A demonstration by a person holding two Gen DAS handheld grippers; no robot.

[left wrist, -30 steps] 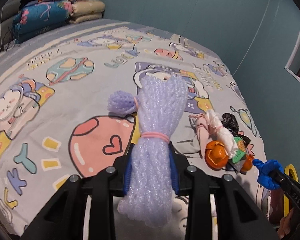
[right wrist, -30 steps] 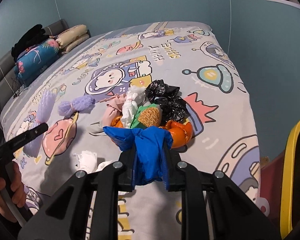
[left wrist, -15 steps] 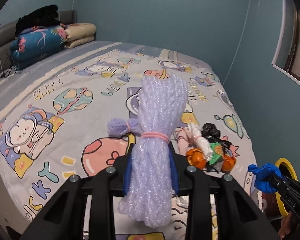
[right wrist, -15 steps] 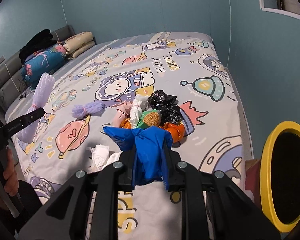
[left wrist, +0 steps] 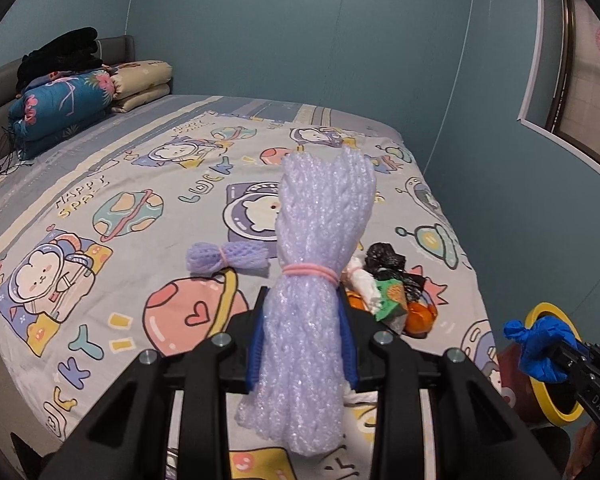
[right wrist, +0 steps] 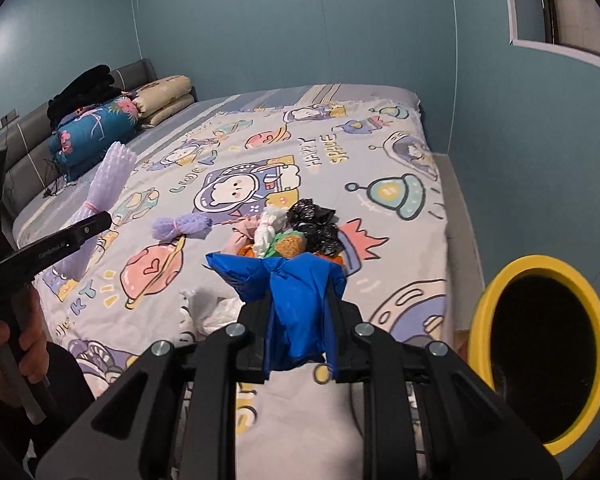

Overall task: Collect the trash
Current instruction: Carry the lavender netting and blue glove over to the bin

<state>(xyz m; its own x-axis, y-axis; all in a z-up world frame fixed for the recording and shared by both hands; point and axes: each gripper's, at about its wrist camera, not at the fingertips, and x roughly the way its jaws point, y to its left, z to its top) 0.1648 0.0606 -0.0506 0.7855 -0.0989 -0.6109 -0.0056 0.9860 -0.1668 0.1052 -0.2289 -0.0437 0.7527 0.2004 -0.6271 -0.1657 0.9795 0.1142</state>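
My left gripper (left wrist: 304, 344) is shut on a tall lilac foam net bundle (left wrist: 316, 264) tied with a pink band, held above the bed's near edge. My right gripper (right wrist: 300, 336) is shut on a crumpled blue bag (right wrist: 296, 300); it also shows in the left wrist view (left wrist: 540, 344), in front of the bin. A yellow-rimmed bin (right wrist: 540, 352) stands on the floor to the right of the bed. On the bed lie a small lilac foam net (right wrist: 180, 226), a trash pile (right wrist: 296, 232) of black, white, green and orange pieces, and white crumpled paper (right wrist: 216, 312).
The bed (left wrist: 112, 216) has a cartoon space sheet. Folded quilts and pillows (left wrist: 72, 100) lie at the headboard, far left. Blue walls close in behind and to the right. The bed's right edge runs close to the bin.
Both grippers have risen and drawn back from the bed with their loads. The bin has come further into the right wrist view.
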